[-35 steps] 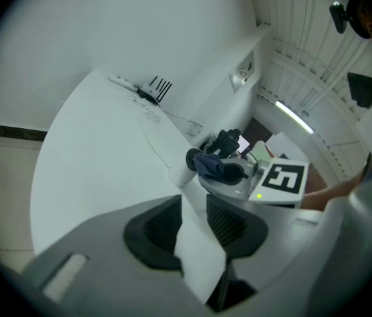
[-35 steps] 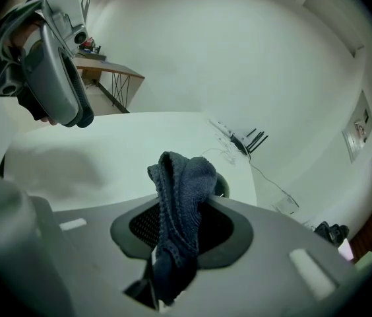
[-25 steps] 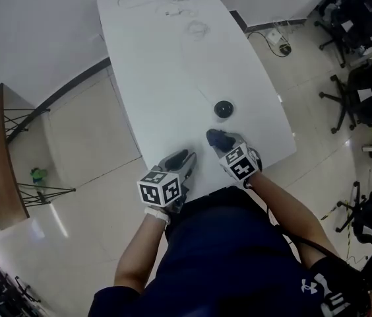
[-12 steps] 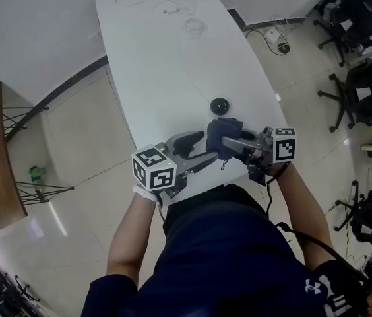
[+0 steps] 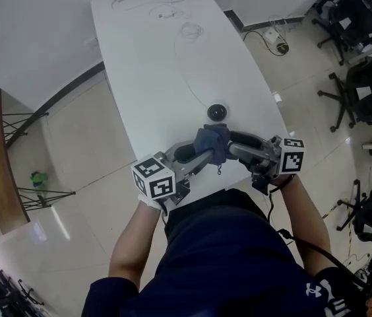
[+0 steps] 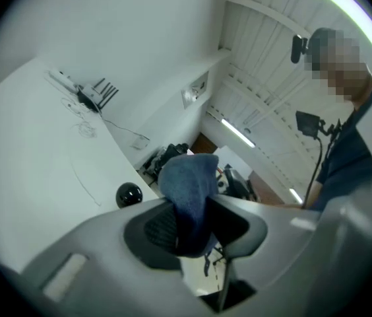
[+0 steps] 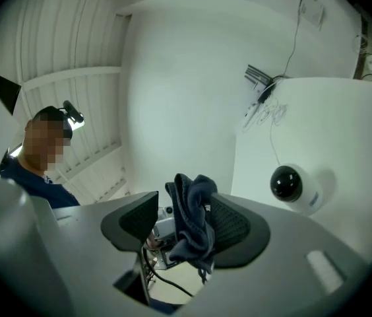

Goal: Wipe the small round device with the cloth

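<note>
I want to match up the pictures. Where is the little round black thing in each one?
Head view: the small round device sits on the white table, just above the picture's middle.
Left gripper view: the device is left of centre, low down.
Right gripper view: the device is right of centre, on the table.
Shared landmark: the blue cloth, close to the device in all three views.
</note>
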A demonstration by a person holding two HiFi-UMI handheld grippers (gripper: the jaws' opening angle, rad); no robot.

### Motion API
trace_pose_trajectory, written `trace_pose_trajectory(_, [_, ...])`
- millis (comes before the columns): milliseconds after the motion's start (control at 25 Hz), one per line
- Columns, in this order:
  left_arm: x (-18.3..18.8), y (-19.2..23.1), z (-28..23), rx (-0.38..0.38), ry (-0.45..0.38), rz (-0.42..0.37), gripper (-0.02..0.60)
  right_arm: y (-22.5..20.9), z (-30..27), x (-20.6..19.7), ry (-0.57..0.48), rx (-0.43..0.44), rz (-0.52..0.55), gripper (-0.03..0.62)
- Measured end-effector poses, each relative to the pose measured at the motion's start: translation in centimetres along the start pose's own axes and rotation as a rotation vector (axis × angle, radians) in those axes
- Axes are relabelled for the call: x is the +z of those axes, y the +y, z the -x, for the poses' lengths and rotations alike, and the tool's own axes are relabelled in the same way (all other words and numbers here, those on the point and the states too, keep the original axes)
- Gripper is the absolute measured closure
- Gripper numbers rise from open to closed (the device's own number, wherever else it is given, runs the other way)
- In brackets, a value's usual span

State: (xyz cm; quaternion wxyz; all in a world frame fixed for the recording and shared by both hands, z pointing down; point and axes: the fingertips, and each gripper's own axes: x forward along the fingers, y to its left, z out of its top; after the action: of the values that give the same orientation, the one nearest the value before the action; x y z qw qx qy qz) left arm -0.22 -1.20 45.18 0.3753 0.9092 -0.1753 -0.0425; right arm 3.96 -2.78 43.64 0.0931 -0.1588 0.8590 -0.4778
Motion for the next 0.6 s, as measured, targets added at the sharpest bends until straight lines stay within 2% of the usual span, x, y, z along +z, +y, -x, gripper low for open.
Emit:
trace_pose_trajectory(80, [1.1,1.9,0.7,0.087,-0.029,-0.012,0.468,-1.4,1.7,1.0,-0.076,-0.089,-0.009,0.355])
trace_pose_trajectory(120, [1.3,3.0,0.7,0.144,-0.009,-0.047,0.468,-2.3,2.6,1.3,-0.106,-0.143,-0.008,0.363])
trace_pose_trajectory(200, [1.2,4.9,-0.2,0.234,0.084,-0.135,0.469,-3.9,4.4,1.3,-0.146,-0.241,0.0,0.402])
trace_pose_trajectory(280, [1.1,6.0,-2.2,0.28,0.188,-0.199,0.468,-4.9,5.9,1.1,-0.177,-0.302,-0.003,0.425])
trace_pose_trajectory(360, [0.9,6.9,-4.4,0.331,0.308,-0.29,0.468,-5.3,7.0,1.0,-0.21,-0.339,-0.015,0.436])
trace_pose_trajectory(480, [0.5,8.4,-6.6,0.411,0.48,-0.486,0.466,-5.5,8.1,0.8,-0.254,-0.362,-0.038,0.451])
trace_pose_trajectory(520, [0.5,8.5,-6.9,0.414,0.507,-0.508,0.466,-5.6,8.4,0.7,-0.26,-0.369,-0.04,0.454])
trace_pose_trajectory(560, [0.6,8.6,-7.1,0.409,0.516,-0.494,0.466,-5.6,8.6,0.6,-0.265,-0.375,-0.04,0.457])
trace_pose_trajectory(600, [0.7,8.8,-7.0,0.401,0.511,-0.447,0.466,-5.7,8.8,0.6,-0.268,-0.381,-0.041,0.457])
